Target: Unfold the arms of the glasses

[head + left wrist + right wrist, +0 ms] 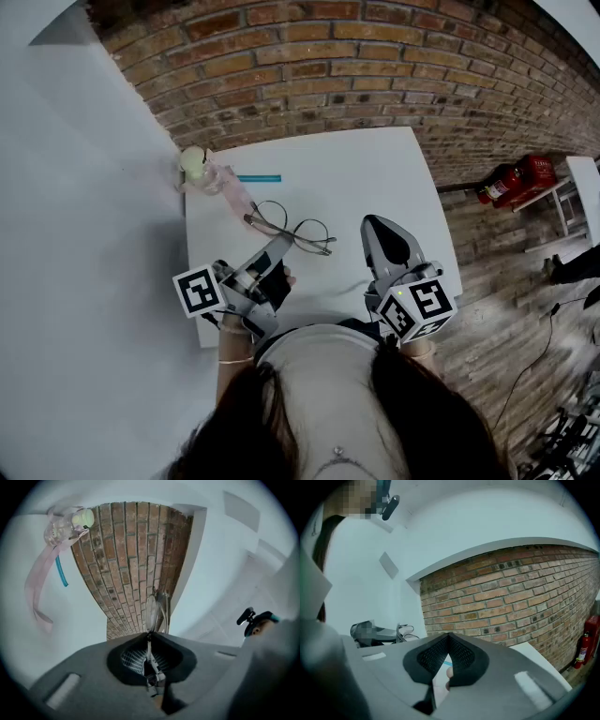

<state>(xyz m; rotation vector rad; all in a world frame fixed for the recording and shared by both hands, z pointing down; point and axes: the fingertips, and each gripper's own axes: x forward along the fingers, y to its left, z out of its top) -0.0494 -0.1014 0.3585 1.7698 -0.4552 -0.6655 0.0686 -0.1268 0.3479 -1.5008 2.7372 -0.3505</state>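
Thin round wire glasses [298, 229] hover just over the white table [375, 178]. My left gripper [278, 247] is shut on the near part of the glasses. In the left gripper view the wire frame [151, 613] stands edge-on, running out from between the closed jaws [150, 638]. My right gripper [377, 227] hovers to the right of the glasses, apart from them. Its jaws meet with nothing between them [449, 637]. In the right gripper view the glasses [405, 631] show at the left with the left gripper [370, 633] on them.
A clear pink bottle with a pale green cap [200, 169] lies at the table's far left corner, a blue stick [259, 178] beside it. A brick wall [375, 66] runs behind the table. Red fire extinguishers [514, 181] lie on the floor at the right.
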